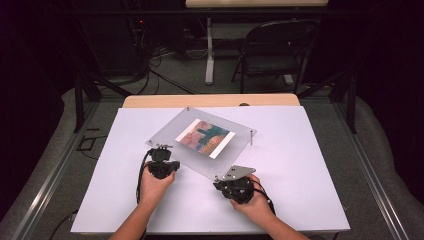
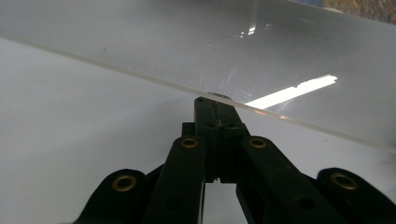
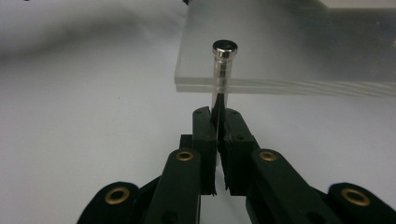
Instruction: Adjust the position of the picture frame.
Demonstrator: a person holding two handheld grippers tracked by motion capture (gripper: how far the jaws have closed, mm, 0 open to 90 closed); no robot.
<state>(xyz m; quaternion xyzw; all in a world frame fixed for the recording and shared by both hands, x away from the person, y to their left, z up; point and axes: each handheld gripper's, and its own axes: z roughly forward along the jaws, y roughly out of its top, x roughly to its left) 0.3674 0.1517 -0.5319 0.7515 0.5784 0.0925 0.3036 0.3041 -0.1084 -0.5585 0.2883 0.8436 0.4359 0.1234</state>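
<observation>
A clear acrylic plate (image 1: 165,131) with a colourful picture (image 1: 205,137) in it stands on short metal posts above the white tabletop (image 1: 300,175). My right gripper (image 1: 219,180) is at the plate's near corner. In the right gripper view it (image 3: 218,116) is shut on the lower shaft of a metal post (image 3: 224,60) that passes through the plate's corner (image 3: 289,56). My left gripper (image 1: 160,148) is at the plate's left corner. In the left gripper view its jaws (image 2: 215,105) are pressed together, with the tips right at the plate's edge (image 2: 140,77). I cannot tell whether anything is pinched there.
Another post (image 1: 250,136) holds the plate's right corner and one more (image 1: 188,108) the far corner. A wooden table edge (image 1: 210,101) lies behind the white surface. Beyond it are a dark folding chair (image 1: 272,52) and floor cables. White surface extends on both sides.
</observation>
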